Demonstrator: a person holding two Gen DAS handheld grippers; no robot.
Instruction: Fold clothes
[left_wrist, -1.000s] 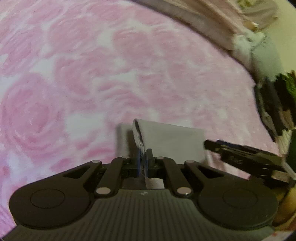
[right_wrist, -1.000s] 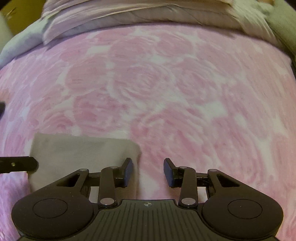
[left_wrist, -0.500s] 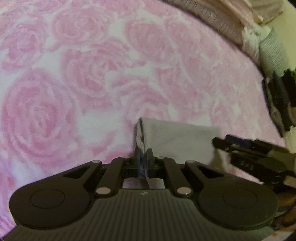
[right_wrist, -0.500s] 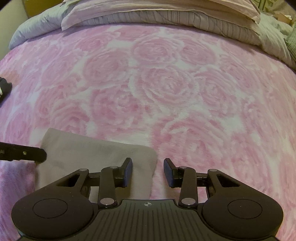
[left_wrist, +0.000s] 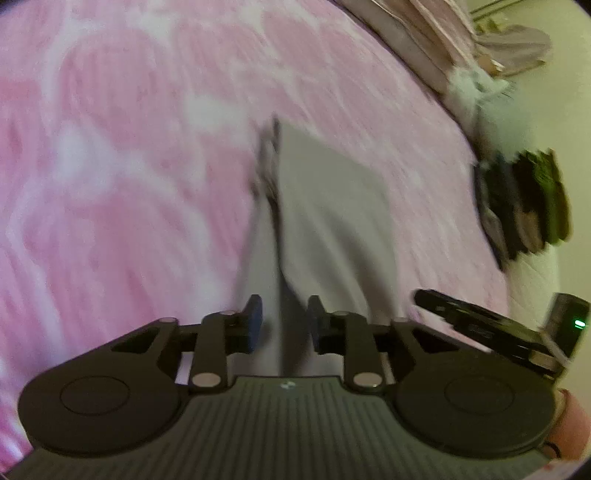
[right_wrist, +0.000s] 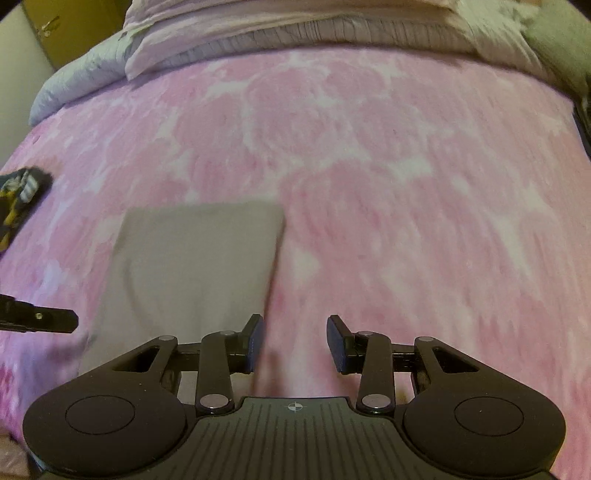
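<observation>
A folded grey cloth (left_wrist: 325, 206) lies flat on the pink rose-patterned bedspread (left_wrist: 129, 166). Its near end runs between the fingers of my left gripper (left_wrist: 284, 323). The jaws are opening and the pads stand clear of the fabric. In the right wrist view the same grey cloth (right_wrist: 199, 266) sits left of centre. My right gripper (right_wrist: 295, 343) hangs open over bare bedspread (right_wrist: 406, 184), just right of the cloth's right edge, with nothing between its fingers. The left gripper's fingertip (right_wrist: 44, 319) shows at the cloth's left side, and the right gripper (left_wrist: 480, 328) appears in the left wrist view.
A stack of dark and green folded clothes (left_wrist: 524, 206) sits at the bed's right edge. Pillows and quilts (right_wrist: 295, 29) line the far side. A dark patterned garment (right_wrist: 18, 195) lies at the left. A hand (left_wrist: 569, 424) holds the right gripper.
The left jaws, shut on the cloth's edge before, have parted and let it go. Both grippers have drawn back, so the cloth now stretches farther ahead of them.
</observation>
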